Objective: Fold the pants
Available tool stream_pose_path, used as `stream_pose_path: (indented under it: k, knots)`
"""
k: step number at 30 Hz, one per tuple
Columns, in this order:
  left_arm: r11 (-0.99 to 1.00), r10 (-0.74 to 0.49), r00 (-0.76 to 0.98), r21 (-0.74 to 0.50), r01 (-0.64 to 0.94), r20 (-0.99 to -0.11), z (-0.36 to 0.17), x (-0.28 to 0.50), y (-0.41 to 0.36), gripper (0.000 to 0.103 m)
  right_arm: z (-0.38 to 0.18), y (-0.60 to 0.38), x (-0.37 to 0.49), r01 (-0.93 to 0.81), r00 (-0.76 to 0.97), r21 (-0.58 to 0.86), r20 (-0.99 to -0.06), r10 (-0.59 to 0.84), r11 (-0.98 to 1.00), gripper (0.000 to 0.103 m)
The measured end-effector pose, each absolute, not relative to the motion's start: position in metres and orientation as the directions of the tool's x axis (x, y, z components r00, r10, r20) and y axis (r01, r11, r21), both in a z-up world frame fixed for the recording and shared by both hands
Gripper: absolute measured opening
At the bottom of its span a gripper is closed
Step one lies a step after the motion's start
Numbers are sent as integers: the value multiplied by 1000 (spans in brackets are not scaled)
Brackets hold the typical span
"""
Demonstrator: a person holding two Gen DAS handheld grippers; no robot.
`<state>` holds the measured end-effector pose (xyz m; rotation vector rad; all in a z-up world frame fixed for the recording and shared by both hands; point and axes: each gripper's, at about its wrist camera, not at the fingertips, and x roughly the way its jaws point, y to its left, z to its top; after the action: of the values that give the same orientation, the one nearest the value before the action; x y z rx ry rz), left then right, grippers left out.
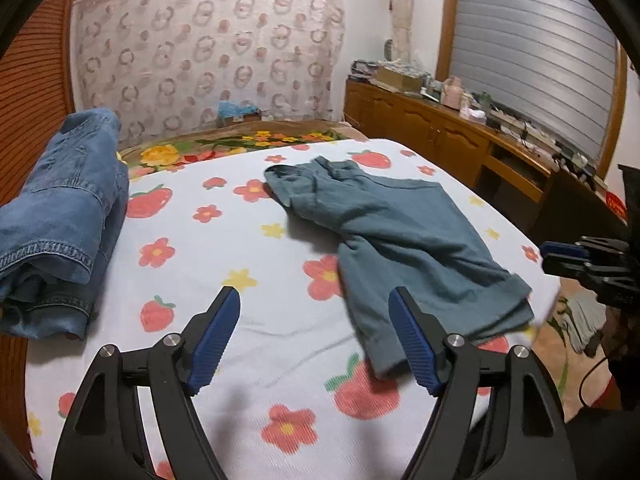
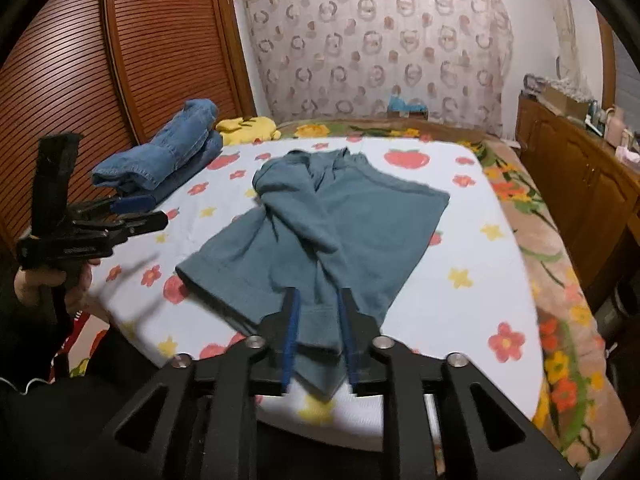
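Observation:
Teal-grey pants (image 1: pixel 392 220) lie rumpled on the flowered white sheet (image 1: pixel 224 240), waist far, leg cuffs near. In the right wrist view the pants (image 2: pixel 328 216) lie in the middle of the bed. My left gripper (image 1: pixel 314 300) is open and empty, hovering above the sheet left of the near cuff. My right gripper (image 2: pixel 318 300) is narrowly open with the near leg cuff between its jaws; I cannot tell whether the pads press it. The right gripper also shows in the left wrist view (image 1: pixel 560 256), and the left gripper shows in the right wrist view (image 2: pixel 136 212).
Folded blue jeans (image 1: pixel 60 220) are stacked at the bed's left side, also in the right wrist view (image 2: pixel 168 152). A yellow plush (image 2: pixel 248 126) lies behind them. A wooden cabinet (image 1: pixel 460 140) with clutter runs along the right. A slatted wooden door (image 2: pixel 120 60) stands left.

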<state>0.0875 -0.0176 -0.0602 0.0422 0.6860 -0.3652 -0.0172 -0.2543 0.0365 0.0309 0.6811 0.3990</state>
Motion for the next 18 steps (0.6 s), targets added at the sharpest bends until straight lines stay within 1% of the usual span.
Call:
stream_pose_path:
  k: [4,7,13,14,16,18]
  knots:
    - [943,-295,721,-70,325,-627,-66,102,-13,77,40,-248,-5,-364,711,132,-600,367,922,31]
    - [950,-266,729,-41,310,-630,-69,112,-11,77,35,-239,10,-385,703,126,-602,379,914,32]
    - [959,-243,749,-36,281,-617,-68,125,-1,77,31,-210,45,-431,686,112,-603,406,895,32]
    - [960,-240,750,-36,278,-616,-68,126,0,77,30,-203,52,-436,682,106,-609,405,894,33]
    - [960,-238,748,-36,276,-619,-69,129,2,77,29,-196,63,-438,683,90,-613,397,894,47]
    - [962,-235,750,-34,272,-619,-68,130,3,77,29,-189,74,-447,680,91,-612,404,890,48]
